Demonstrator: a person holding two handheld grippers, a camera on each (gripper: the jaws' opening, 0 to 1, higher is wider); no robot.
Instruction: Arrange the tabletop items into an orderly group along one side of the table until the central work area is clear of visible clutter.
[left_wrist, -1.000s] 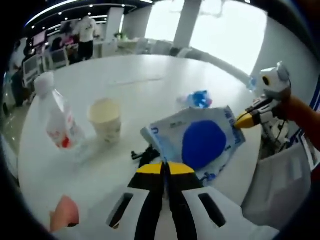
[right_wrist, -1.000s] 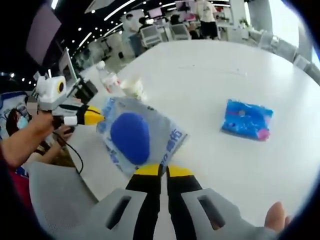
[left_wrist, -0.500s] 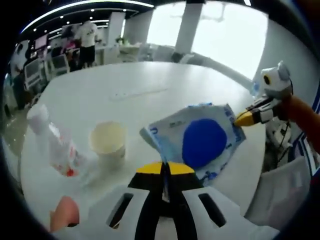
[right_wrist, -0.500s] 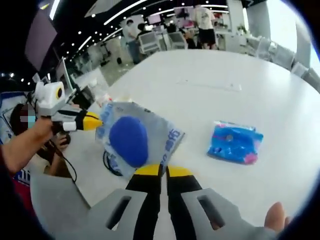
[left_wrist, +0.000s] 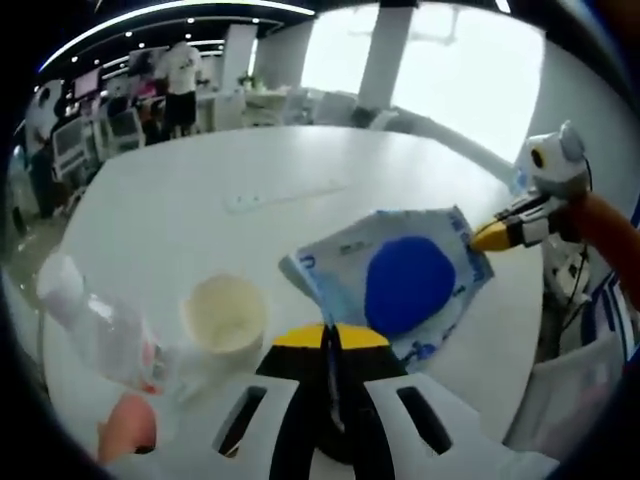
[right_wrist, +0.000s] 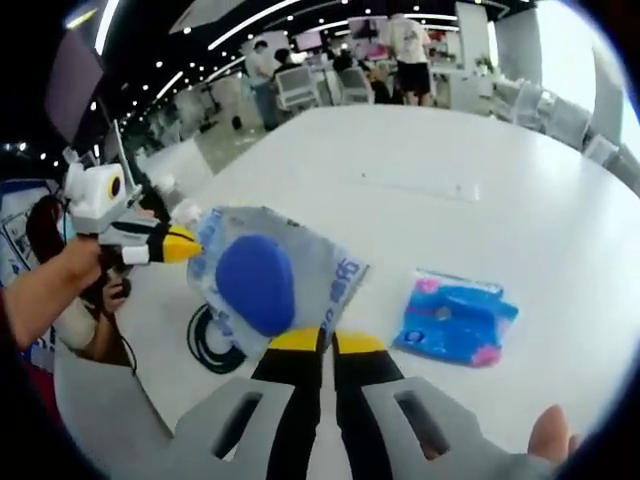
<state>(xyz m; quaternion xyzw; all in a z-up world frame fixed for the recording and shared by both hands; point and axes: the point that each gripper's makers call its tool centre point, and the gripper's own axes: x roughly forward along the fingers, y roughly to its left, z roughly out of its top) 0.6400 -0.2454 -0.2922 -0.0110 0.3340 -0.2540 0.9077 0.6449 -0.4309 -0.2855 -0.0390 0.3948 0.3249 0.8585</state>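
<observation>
Left gripper (left_wrist: 327, 340): jaws closed on one corner of the grey pouch with the blue disc (left_wrist: 395, 283), held above the white counter (left_wrist: 200, 220). Right gripper (right_wrist: 320, 345): jaws closed on the opposite corner of the same pouch (right_wrist: 265, 280); pouch stretched between both, clear of the counter surface.

Left gripper view: right gripper's yellow tip (left_wrist: 495, 235) touching the far corner of the pouch. Paper cup (left_wrist: 225, 315) upright near the counter's near edge, just beside a clear plastic bottle (left_wrist: 95, 325) lying tilted, cap toward the edge. Thin white strip (left_wrist: 280, 195) flat toward the counter's middle. A fingertip (left_wrist: 125, 440) at the lower rim of the view.

Right gripper view: left gripper's yellow tip (right_wrist: 165, 245) on the pouch corner, a hand behind it. Small blue packet (right_wrist: 455, 320) flat on the counter, apart from the pouch. Black coiled cable (right_wrist: 215, 345) on the counter under the pouch, near the counter's edge. People and desks in the background, blurred.
</observation>
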